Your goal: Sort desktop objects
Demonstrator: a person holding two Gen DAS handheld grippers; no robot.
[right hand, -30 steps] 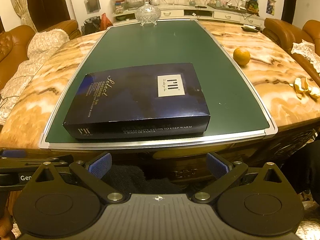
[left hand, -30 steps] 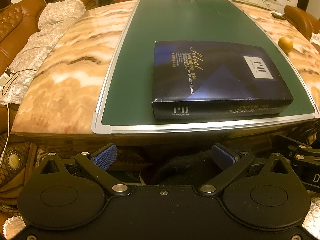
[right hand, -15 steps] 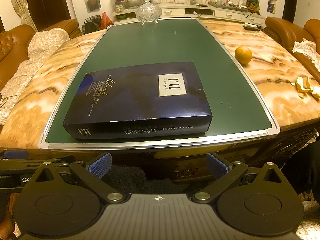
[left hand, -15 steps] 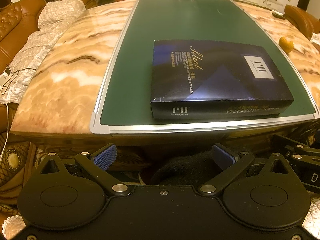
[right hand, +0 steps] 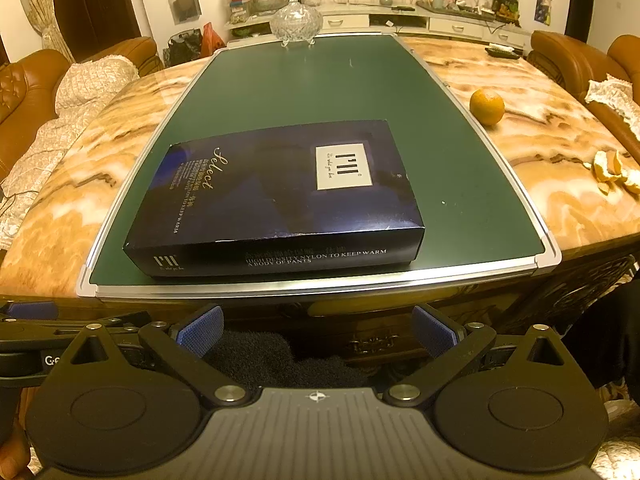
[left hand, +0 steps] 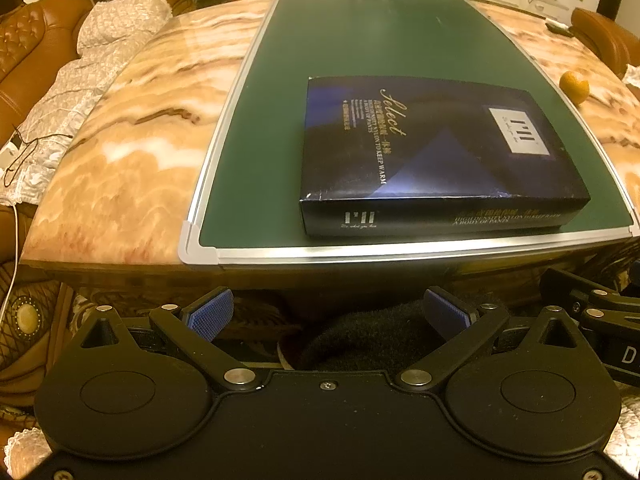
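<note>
1. Little has moved since the earlier frames: both views have crept slightly nearer the table, and the box (left hand: 436,152) lies where it lay.
2. Flat and dark navy, the box carries gold "Select" script, a white label on its lid and pale lettering along its near side.
3. It rests closed on the green board (right hand: 360,92), close to the board's near edge; its contents cannot be seen.
4. At the board's far end stands a glass bowl (right hand: 296,20); whether it holds anything cannot be told.
5. An orange (right hand: 486,106) sits on the marble table (left hand: 120,152) just beside the board, with peel (right hand: 614,170) well apart from it.
6. Left gripper (left hand: 326,314) and right gripper (right hand: 316,330) hover short of the table, jaws wide, holding nothing.
</note>
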